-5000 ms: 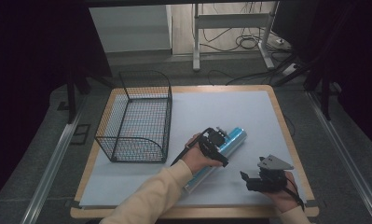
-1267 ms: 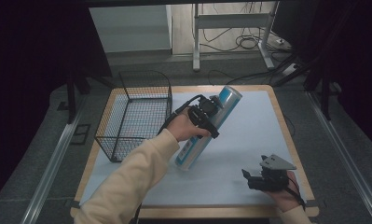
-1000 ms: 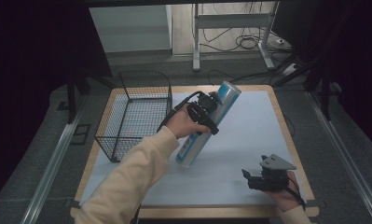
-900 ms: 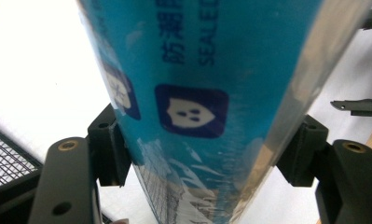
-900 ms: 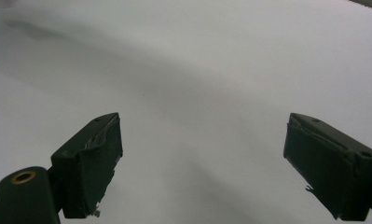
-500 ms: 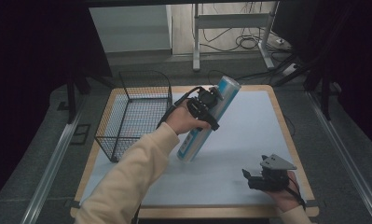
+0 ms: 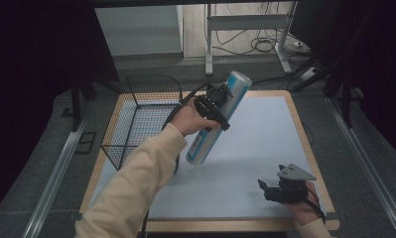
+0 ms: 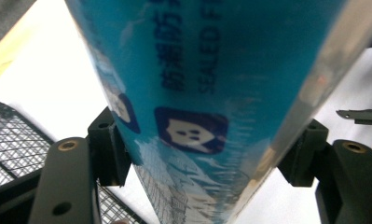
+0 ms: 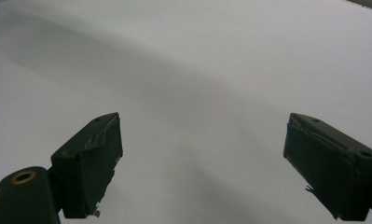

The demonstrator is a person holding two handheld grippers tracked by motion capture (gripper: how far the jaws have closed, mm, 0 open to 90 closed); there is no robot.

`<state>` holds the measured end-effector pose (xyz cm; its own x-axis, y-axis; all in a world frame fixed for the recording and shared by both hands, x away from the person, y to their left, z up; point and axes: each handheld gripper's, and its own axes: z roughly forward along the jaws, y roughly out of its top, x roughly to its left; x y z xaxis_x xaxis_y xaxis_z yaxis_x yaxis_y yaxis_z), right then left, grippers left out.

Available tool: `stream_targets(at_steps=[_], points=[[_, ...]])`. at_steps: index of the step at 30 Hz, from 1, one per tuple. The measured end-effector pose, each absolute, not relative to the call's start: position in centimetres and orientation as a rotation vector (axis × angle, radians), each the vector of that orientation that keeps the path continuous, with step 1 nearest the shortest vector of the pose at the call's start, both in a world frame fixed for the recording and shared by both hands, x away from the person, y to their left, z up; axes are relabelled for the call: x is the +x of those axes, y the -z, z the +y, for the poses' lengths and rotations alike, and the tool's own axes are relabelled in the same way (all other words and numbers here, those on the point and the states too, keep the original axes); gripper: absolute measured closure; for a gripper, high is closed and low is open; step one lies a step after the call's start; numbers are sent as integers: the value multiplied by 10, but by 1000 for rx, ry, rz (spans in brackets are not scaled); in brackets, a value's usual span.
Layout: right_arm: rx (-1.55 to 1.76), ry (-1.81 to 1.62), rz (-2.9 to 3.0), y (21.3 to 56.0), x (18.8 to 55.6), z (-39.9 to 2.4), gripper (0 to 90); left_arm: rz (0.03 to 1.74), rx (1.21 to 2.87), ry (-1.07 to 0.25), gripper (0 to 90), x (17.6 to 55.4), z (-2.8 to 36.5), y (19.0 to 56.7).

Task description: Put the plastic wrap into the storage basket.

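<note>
The left gripper [image 7: 216,99] is clamped on the blue tube [image 7: 216,119], held tilted above the table just right of the basket [image 7: 141,116], apparently mid-carry; next it should swing over the basket and release, while the right gripper [image 9: 202,161] rests open.

Blue tube [image 7: 216,120] with silver end, white print and dark-blue badge; black wire basket [image 7: 142,119]; white desk [image 7: 265,134] top with tan wood edge; cream sleeve [image 7: 131,193].
</note>
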<state>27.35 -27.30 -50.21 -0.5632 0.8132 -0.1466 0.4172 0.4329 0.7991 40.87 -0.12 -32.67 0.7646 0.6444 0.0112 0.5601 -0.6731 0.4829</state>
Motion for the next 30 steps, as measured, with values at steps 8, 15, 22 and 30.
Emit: stream_targets(at_steps=[8, 15, 22, 30], points=[[1038, -998, 2165, 502, 274, -273, 121, 939, 2480, -272, 317, 416, 10, 315], [1042, -997, 2165, 503, 274, -273, 121, 940, 2458, -284, 317, 420, 22, 306], [1044, -994, 2166, 504, 274, -273, 121, 958, 2457, -285, 317, 424, 28, 303], [1043, -991, 2164, 504, 275, -274, 121, 976, 2454, -317, 317, 430, 38, 287]])
